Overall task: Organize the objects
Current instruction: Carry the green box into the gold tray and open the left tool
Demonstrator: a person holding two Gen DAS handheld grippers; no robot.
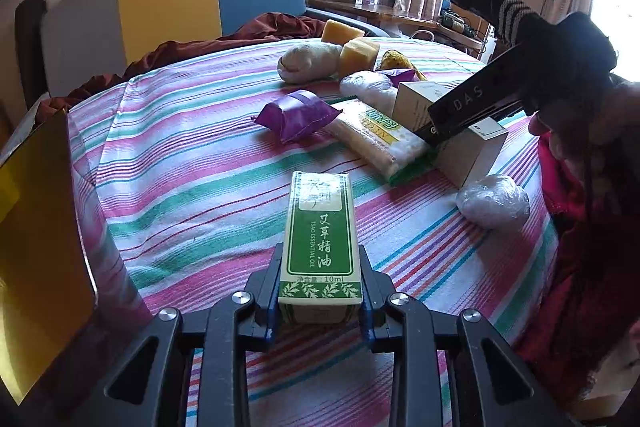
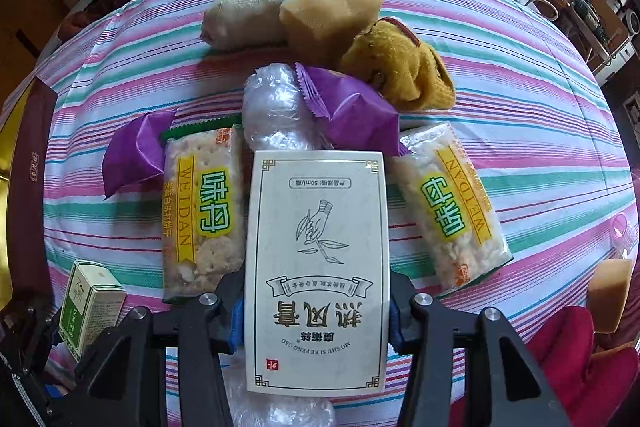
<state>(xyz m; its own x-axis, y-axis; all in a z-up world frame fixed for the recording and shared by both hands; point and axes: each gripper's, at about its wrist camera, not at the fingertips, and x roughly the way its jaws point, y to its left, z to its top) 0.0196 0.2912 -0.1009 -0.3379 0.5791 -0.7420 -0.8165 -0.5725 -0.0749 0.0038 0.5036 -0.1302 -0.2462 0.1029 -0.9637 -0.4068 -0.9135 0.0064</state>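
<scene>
Between your right claw (image 2: 316, 311) fingers the white box (image 2: 318, 267) lies pinched, long axis running forward; your left claw (image 1: 320, 291) pinches the green box (image 1: 320, 239).

From my right wrist view the white box (image 2: 318, 267) sits between my right gripper's (image 2: 318, 311) fingers; one Weidan cracker pack (image 2: 202, 215) lies left of it, another (image 2: 450, 207) right; behind it a clear plastic bundle (image 2: 276, 107) and a foil snack pouch (image 2: 356, 107); further back a plush toy (image 2: 400, 71), two sponge blocks (image 2: 330, 15) and a cloth roll (image 2: 244, 17); the essential oil box (image 1: 322, 239) sits in my left gripper (image 1: 320, 291), over the striped tablecloth (image 1: 192, 167).
</scene>
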